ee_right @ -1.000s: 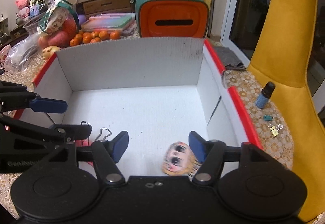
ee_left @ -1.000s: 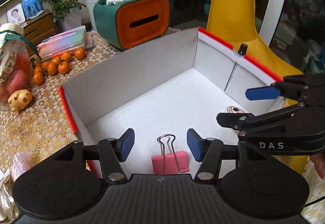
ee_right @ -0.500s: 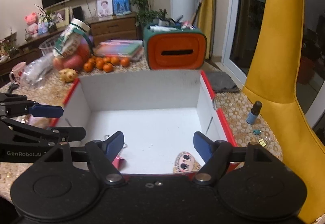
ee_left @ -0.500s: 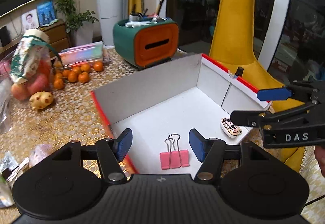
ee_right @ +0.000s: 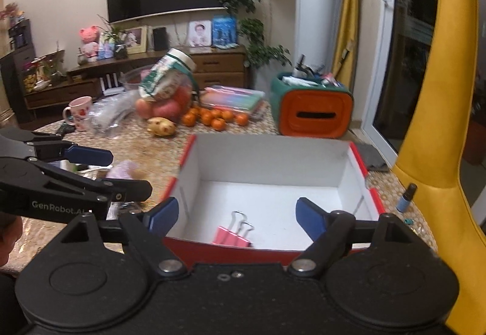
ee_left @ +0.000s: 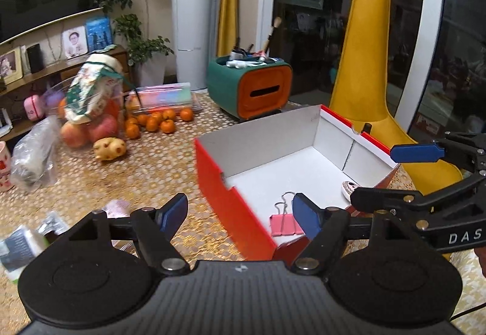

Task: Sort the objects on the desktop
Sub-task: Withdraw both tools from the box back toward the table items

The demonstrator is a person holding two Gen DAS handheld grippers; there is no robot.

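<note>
A red box with a white inside (ee_left: 231, 198) (ee_right: 273, 159) stands on the patterned table. On its floor lie a pink binder clip (ee_left: 284, 224) (ee_right: 232, 236) and a small cartoon-face badge (ee_left: 347, 187); the badge is hidden in the right wrist view. My left gripper (ee_left: 240, 215) hangs above the box's near left corner, its jaws opening with nothing between them. My right gripper (ee_right: 236, 215) hovers over the box's near wall, jaws also opening and empty. Each gripper shows from the side in the other's view: the right gripper (ee_left: 398, 175) and the left gripper (ee_right: 109, 172).
A green-and-orange organiser (ee_left: 258, 92) stands behind the box, with mandarins (ee_left: 158, 121), a fruit bag (ee_left: 91, 110) and a pig figure (ee_left: 109, 148) to its left. Loose packets (ee_left: 21, 244) lie near left. A yellow chair (ee_right: 440, 92) and small blue bottle (ee_right: 405, 198) are at the right.
Both grippers have drawn back and up out of the box and their jaws have widened. The pink clip and the badge stay lying on the box floor.
</note>
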